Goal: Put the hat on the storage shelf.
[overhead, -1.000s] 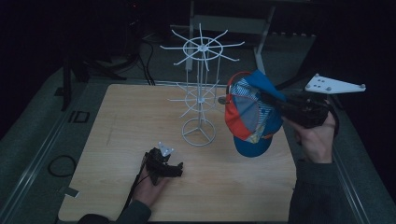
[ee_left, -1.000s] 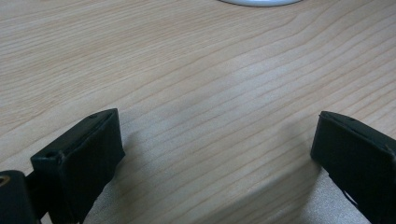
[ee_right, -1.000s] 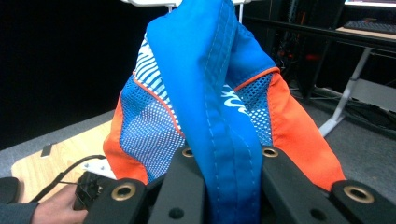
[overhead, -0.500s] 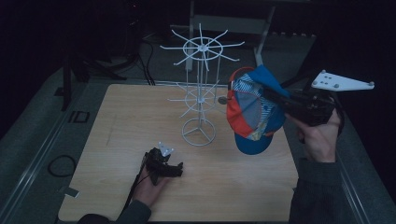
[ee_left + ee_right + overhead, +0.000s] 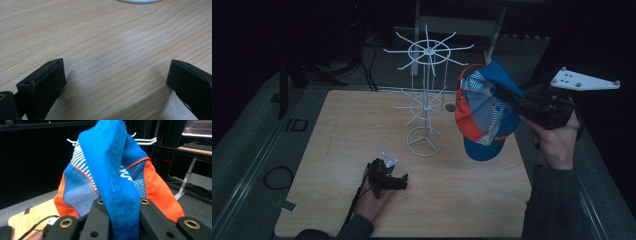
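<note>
The right tool [image 5: 507, 97] is clamped on the blue band of the cap [image 5: 484, 117], held aloft just right of the wire rack [image 5: 427, 95]. Its pegs appear level with the cap. The left tool [image 5: 387, 176] rests spread and empty on the counter [image 5: 337, 130].

The letters "ID" stand in dark print on the grey surface [image 5: 272, 135] left of the wooden table [image 5: 342, 145]; white lettering on the cap [image 5: 125, 176] is illegible.
</note>
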A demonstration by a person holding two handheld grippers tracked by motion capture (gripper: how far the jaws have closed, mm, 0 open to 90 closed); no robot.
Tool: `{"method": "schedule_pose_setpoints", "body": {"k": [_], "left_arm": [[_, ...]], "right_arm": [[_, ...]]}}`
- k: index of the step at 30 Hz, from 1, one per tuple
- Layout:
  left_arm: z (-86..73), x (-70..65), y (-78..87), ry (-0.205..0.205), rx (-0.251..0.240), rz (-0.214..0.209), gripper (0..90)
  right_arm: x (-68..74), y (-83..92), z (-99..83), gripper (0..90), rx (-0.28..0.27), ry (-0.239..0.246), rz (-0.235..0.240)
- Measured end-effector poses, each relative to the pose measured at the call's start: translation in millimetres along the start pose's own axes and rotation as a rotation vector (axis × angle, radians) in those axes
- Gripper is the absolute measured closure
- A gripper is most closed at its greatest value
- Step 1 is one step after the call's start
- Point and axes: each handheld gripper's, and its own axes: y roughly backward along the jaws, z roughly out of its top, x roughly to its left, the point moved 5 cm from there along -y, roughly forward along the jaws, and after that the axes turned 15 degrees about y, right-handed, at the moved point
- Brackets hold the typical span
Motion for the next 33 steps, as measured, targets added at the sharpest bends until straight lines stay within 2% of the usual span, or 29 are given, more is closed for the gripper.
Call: {"method": "schedule_pose_setpoints", "body": {"k": [6,12,17,23,25,27,30,33], "left_arm": [[0.0,0.0,0.0,0.0,0.0,0.0,2.6],[0.0,0.0,-0.1,0.0,-0.002,0.0,2.6],[0.0,0.0,-0.1,0.0,-0.002,0.0,2.6],[0.0,0.2,0.0,-0.002,0.0,0.001,2.6],[-0.2,-0.1,0.1,0.001,0.001,0.001,2.6],[-0.2,0.0,0.1,-0.001,0.001,0.001,2.6],[-0.2,-0.4,0.0,0.004,-0.001,-0.001,2.6],[-0.2,-0.2,0.0,0.002,0.0,-0.001,2.6]], "right_arm": [[-2.5,-2.8,9.3,87.4,-0.035,-0.009,0.002],[-5.5,-22.3,7.5,87.4,-0.007,-0.023,0.016],[-5.2,-42.5,-6.3,87.3,0.043,-0.044,0.038],[0.8,-58.2,-25.0,86.0,0.123,-0.035,0.052],[1.0,-59.9,-30.1,79.8,0.157,-0.045,0.049],[1.6,-60.7,-34.1,67.2,0.189,-0.054,0.055],[3.8,-60.8,-38.9,47.9,0.226,-0.04,0.037],[7.4,-60.1,-44.0,35.4,0.26,-0.028,0.026]]}}
